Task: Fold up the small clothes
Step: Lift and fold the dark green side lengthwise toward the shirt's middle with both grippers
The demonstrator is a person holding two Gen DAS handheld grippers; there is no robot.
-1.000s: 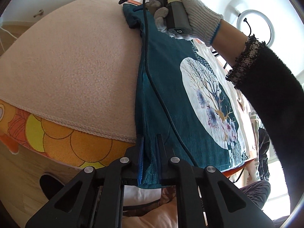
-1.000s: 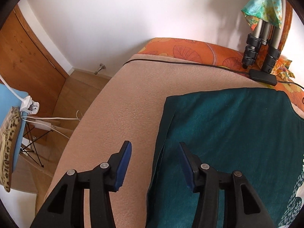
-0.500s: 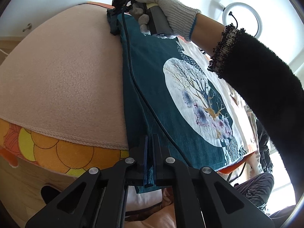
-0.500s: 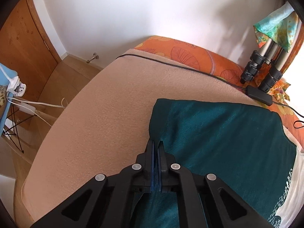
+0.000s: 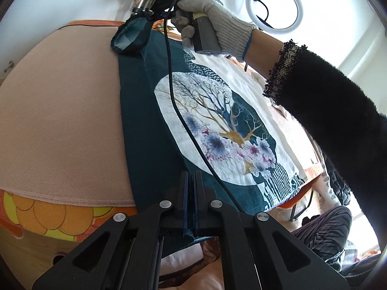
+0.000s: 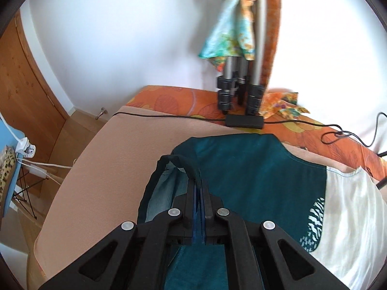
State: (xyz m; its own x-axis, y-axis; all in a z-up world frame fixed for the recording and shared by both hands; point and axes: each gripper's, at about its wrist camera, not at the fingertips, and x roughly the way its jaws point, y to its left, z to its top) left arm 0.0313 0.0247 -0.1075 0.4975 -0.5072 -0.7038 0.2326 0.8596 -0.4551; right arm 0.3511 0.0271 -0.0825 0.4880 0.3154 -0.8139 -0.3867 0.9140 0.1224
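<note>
A teal and white shirt point(image 5: 150, 125) with a round tree-and-flower print lies on a peach blanket point(image 5: 60, 120). My left gripper point(image 5: 191, 181) is shut on the shirt's near hem edge. My right gripper point(image 6: 199, 188) is shut on the shirt's far sleeve corner point(image 6: 169, 176) and lifts it off the blanket, so the pale inside of the cloth shows. In the left wrist view the gloved hand holds the right gripper point(image 5: 145, 21) with the lifted corner hanging from it. The shirt's body point(image 6: 254, 169) still lies flat.
An orange flowered bedcover point(image 5: 48, 215) lies under the blanket. Tripod legs point(image 6: 239, 91) and a black adapter with cables point(image 6: 244, 120) stand at the bed's far edge. A ring light point(image 5: 274, 6) is behind. A wooden door point(image 6: 21, 84) is on the left.
My right gripper shut on the shirt's far corner and raised it off the blanket. My left gripper stayed shut on the hem and shifted right over the shirt.
</note>
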